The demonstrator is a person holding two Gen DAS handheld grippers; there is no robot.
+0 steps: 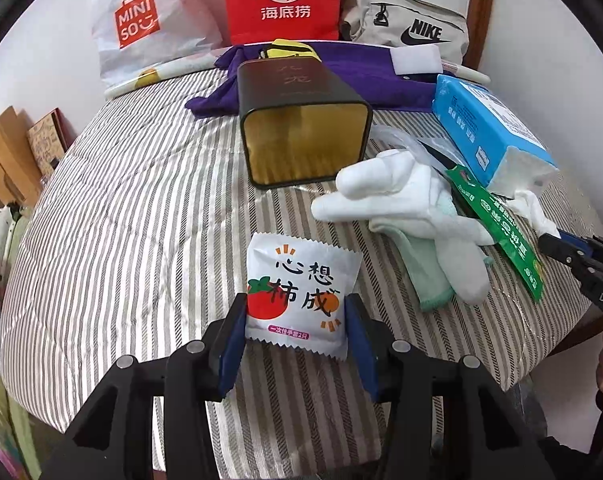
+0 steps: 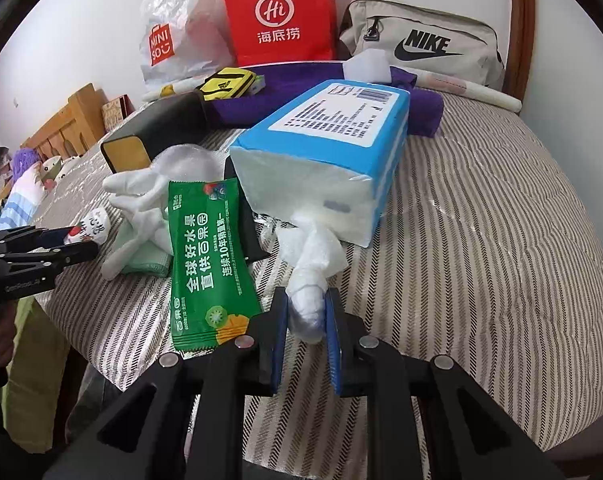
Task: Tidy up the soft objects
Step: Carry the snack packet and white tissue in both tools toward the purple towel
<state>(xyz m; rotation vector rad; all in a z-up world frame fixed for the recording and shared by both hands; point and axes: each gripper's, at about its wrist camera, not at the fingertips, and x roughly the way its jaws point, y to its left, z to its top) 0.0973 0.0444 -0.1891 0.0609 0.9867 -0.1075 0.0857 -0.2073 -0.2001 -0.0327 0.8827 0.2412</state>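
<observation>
My left gripper (image 1: 297, 316) is shut on a white sachet with a persimmon print (image 1: 301, 292), held over the striped cushion (image 1: 141, 200). My right gripper (image 2: 306, 312) is shut on a white tissue (image 2: 309, 276) that trails out of the blue tissue pack (image 2: 333, 140). White gloves (image 1: 401, 204) lie over a pale green cloth (image 1: 421, 272) beside a green fruit sachet (image 2: 205, 256). A black tin with a gold inside (image 1: 301, 128) lies on its side, its mouth facing me. The left gripper also shows at the left edge of the right wrist view (image 2: 75, 246).
At the back stand a Miniso plastic bag (image 1: 141, 28), a red paper bag (image 1: 281, 0) and a beige Nike pouch (image 1: 405, 24). A purple cloth (image 1: 361, 72) with a yellow-black pouch (image 2: 229, 82) and a white sponge (image 1: 417, 60) lies behind the tin. The cushion's edge drops off at left and front.
</observation>
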